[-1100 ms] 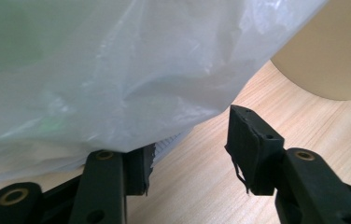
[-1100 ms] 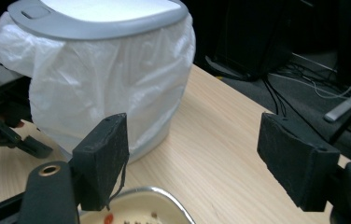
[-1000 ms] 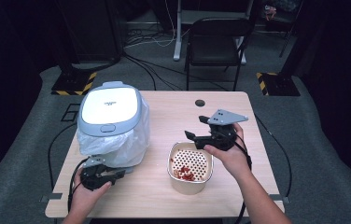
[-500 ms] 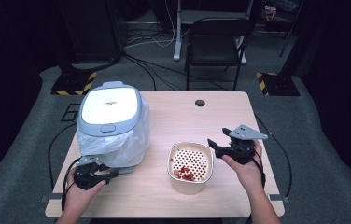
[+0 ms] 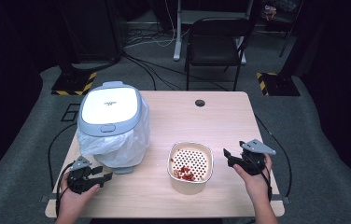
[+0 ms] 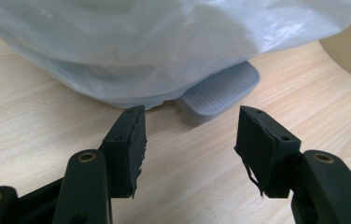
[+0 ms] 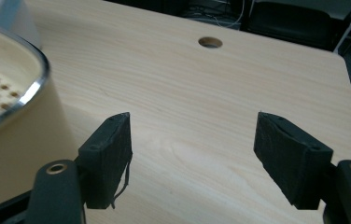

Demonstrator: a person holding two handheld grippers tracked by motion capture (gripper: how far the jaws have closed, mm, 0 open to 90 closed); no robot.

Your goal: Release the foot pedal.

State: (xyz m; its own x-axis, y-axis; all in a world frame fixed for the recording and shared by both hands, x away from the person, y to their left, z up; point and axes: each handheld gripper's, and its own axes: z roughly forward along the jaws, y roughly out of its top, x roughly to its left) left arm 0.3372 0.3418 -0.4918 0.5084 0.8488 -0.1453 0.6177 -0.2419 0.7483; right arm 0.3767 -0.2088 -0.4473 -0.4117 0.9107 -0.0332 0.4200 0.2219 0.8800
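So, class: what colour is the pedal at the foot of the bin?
Grey, with a ribbed top; the pedal shows best in the left gripper view.

bin lid (image 5: 109, 108): a small dark mark sits at its centre, too small and blurred to read; the lid lies beyond and above the left gripper (image 5: 100, 176).
floor marking (image 5: 70, 113): pale outlined shapes on the grey carpet left of the table, beyond the left gripper; they cannot be read as letters or numbers.
hazard stripes (image 5: 73, 85): yellow and black warning bands on a dark base plate, far beyond the left gripper.
second hazard stripes (image 5: 264, 77): the same pattern on a base plate far beyond the right gripper (image 5: 229, 156).
readable words, brands, numbers: none.
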